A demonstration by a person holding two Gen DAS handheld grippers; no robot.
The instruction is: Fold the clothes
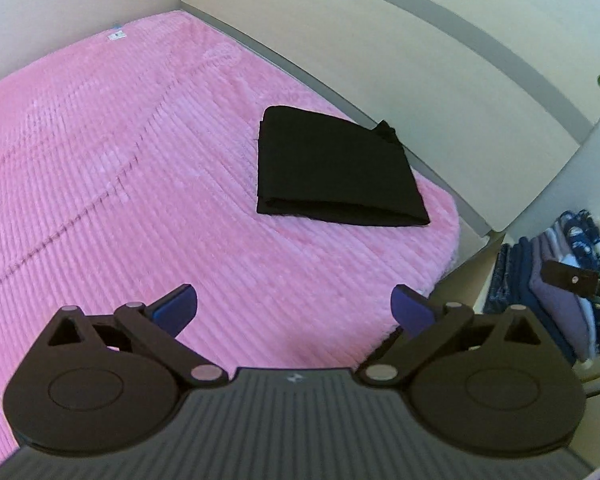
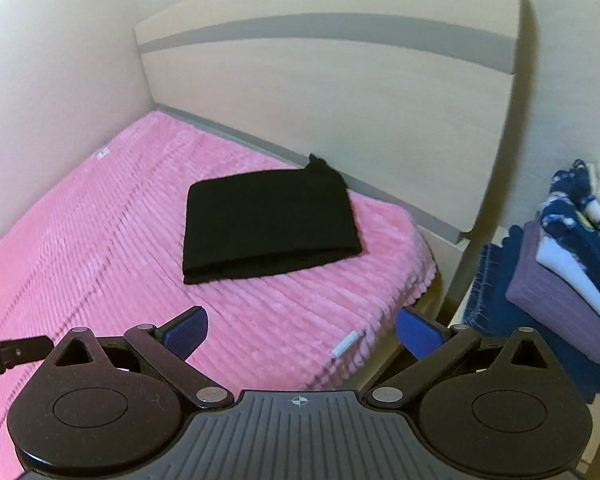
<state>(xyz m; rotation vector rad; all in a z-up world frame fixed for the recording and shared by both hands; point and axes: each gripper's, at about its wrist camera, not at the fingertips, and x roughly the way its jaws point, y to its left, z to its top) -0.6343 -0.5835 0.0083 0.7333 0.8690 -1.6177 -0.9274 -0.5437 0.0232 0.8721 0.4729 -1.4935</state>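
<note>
Black fabric garment (image 1: 336,172) lies folded square on pink ribbed plush bedspread (image 1: 140,184). Left gripper (image 1: 294,308) and right gripper (image 2: 300,332) both spread, empty. Fold judged complete; next, fetch another piece.

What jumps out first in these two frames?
A folded black garment lies flat on the pink ribbed bedspread, near the headboard. Both grippers, left and right, hover open above the bed's near edge. A stack of folded clothes sits right of the bed.
</note>
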